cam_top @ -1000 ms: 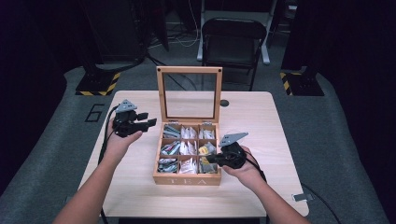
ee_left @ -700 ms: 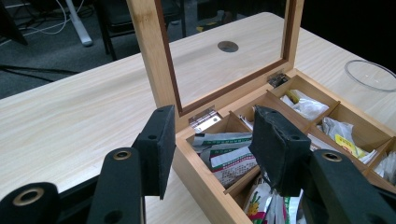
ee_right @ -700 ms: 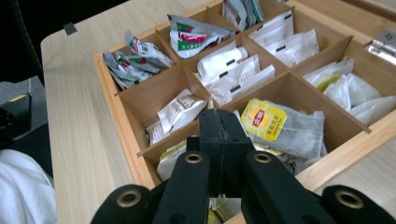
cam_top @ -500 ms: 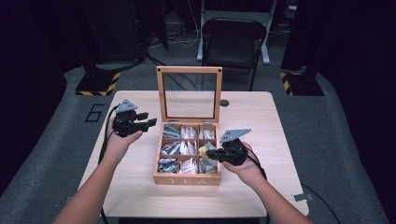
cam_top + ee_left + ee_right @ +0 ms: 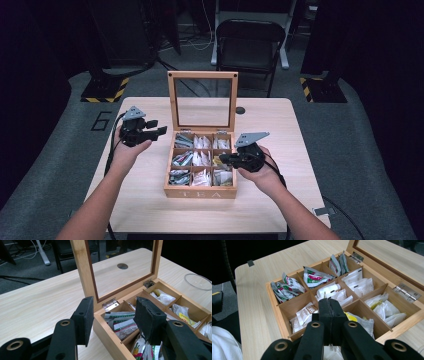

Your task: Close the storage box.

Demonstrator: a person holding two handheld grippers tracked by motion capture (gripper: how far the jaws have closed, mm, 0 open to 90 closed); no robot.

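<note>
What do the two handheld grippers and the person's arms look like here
Both are black. The left gripper and right gripper each carry a grey three-cornered plate on top. Each has two flat black jaws with rough pads, on arms with brass-ringed holes. A black cable trails from the left one. The forearms are bare, with no sleeves to be seen in the high view.

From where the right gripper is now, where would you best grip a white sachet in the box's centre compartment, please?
Probably pinch a white sachet by its raised top edge, coming down from above, jaws across its flat faces. The sachets stand leaning on edge, and the dividers block any sideways approach.
</note>
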